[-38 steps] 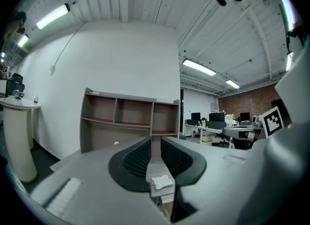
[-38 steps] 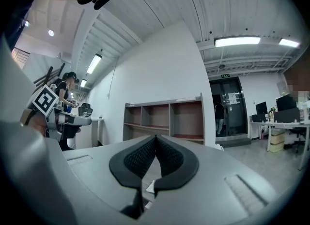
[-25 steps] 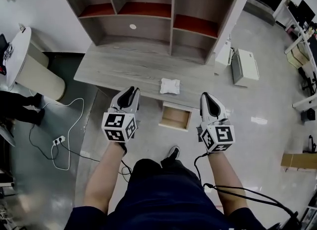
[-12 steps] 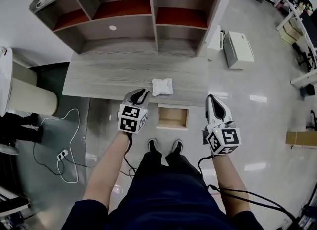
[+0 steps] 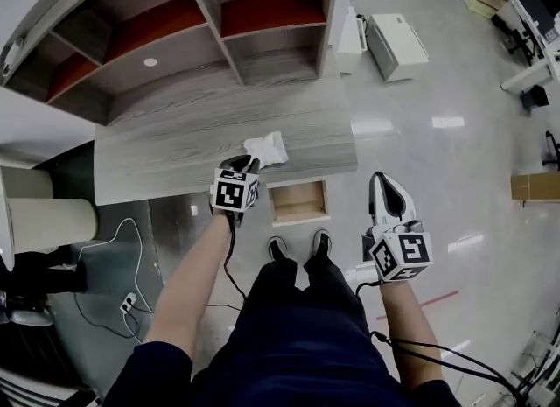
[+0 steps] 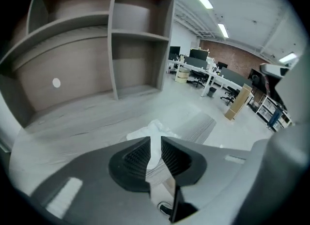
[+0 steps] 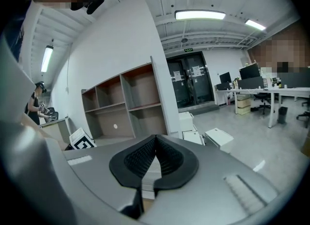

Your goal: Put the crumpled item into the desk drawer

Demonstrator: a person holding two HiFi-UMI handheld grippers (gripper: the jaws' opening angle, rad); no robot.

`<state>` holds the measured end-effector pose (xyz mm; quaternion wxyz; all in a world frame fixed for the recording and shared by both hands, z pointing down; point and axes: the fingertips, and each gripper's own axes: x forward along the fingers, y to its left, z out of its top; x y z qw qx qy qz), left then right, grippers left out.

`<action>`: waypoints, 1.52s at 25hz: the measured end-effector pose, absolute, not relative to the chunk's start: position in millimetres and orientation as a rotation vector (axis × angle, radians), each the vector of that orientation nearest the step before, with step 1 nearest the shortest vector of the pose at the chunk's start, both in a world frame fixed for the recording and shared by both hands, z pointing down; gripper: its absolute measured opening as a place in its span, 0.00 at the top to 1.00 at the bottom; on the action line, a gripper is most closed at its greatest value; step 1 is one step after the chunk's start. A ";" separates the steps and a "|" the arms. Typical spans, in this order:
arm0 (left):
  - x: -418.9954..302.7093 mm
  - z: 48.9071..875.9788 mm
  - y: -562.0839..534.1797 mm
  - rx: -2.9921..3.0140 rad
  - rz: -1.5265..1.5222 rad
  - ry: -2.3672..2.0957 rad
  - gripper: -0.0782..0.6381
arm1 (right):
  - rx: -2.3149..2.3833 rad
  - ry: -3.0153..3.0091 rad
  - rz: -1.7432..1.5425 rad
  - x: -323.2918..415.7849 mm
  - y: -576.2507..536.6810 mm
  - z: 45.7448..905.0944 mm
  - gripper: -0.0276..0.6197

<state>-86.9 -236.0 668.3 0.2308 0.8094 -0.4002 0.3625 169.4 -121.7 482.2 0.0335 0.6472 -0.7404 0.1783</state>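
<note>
Lying near the front edge of the tabletop in the head view, the white crumpled item has the tips of the left gripper just beside it. The open drawer sits below that edge, and the right gripper hangs well apart over the floor. In the left gripper view, the jaws stand a narrow slit apart, holding nothing, with the item just past their tips. In the right gripper view, the jaws meet at their tips, empty, facing the shelves.
</note>
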 end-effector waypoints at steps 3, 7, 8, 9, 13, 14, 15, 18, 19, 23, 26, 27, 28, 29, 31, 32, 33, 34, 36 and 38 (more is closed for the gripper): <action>-79.1 691.3 -239.6 2.171 1.043 -1.053 0.79 | 2.025 -2.223 0.588 179.1 -107.6 493.9 0.95; -69.3 717.5 -245.0 2.112 1.040 -1.002 0.79 | 2.049 -2.168 0.614 188.4 -96.2 505.9 0.95; -68.7 722.5 -245.7 2.092 1.040 -1.001 0.79 | 2.054 -2.158 0.617 190.6 -94.4 507.5 0.95; -67.5 726.3 -246.0 2.076 1.038 -0.996 0.79 | 2.061 -2.150 0.619 192.9 -92.9 508.5 0.95; -61.7 736.8 -243.6 2.024 1.064 -0.955 0.79 | 2.080 -2.134 0.628 197.1 -90.2 510.9 0.95; -61.9 738.8 -242.9 2.012 1.081 -0.953 0.79 | 2.078 -2.135 0.631 196.2 -89.7 511.5 0.95; -62.2 740.2 -242.6 2.004 1.096 -0.954 0.79 | 2.075 -2.138 0.635 194.6 -89.6 512.2 0.95; -62.8 742.3 -244.1 2.001 1.126 -0.962 0.79 | 2.051 -2.154 0.646 187.1 -91.8 515.6 0.95; -62.8 742.3 -244.3 2.006 1.130 -0.961 0.79 | 2.039 -2.161 0.649 183.8 -92.9 516.7 0.95; -59.7 736.0 -241.4 2.057 1.104 -0.937 0.88 | 1.988 -2.189 0.653 171.0 -96.6 519.0 0.95; -61.5 729.2 -236.3 2.108 1.089 -0.945 0.88 | 1.953 -2.207 0.653 163.7 -100.1 519.6 0.95; -62.9 726.4 -234.5 2.126 1.084 -0.951 0.88 | 1.942 -2.214 0.653 161.2 -102.0 519.6 0.95; -64.1 723.2 -233.2 2.144 1.078 -0.958 0.88 | 1.932 -2.221 0.652 158.6 -104.5 519.5 0.95; -64.9 719.2 -232.0 2.163 1.072 -0.964 0.88 | 1.920 -2.228 0.651 155.9 -107.2 519.4 0.95; -64.7 709.0 -229.5 2.207 1.064 -0.974 0.88 | 1.897 -2.243 0.648 150.1 -112.3 519.3 0.95; -64.3 704.5 -227.4 2.230 1.063 -0.977 0.88 | 1.886 -2.251 0.649 146.8 -114.3 519.6 0.95; -63.8 700.8 -224.4 2.256 1.065 -0.978 0.88 | 1.873 -2.258 0.650 143.3 -116.1 520.3 0.95; -62.8 697.2 -220.6 2.283 1.070 -0.975 0.88 | 1.859 -2.266 0.652 139.6 -117.9 521.4 0.95; -60.5 692.1 -211.0 2.331 1.087 -0.965 0.88 | 1.829 -2.278 0.655 132.6 -121.1 524.2 0.95; -59.3 692.7 -199.6 2.352 1.097 -0.959 0.88 | 1.800 -2.285 0.657 127.0 -123.7 526.7 0.95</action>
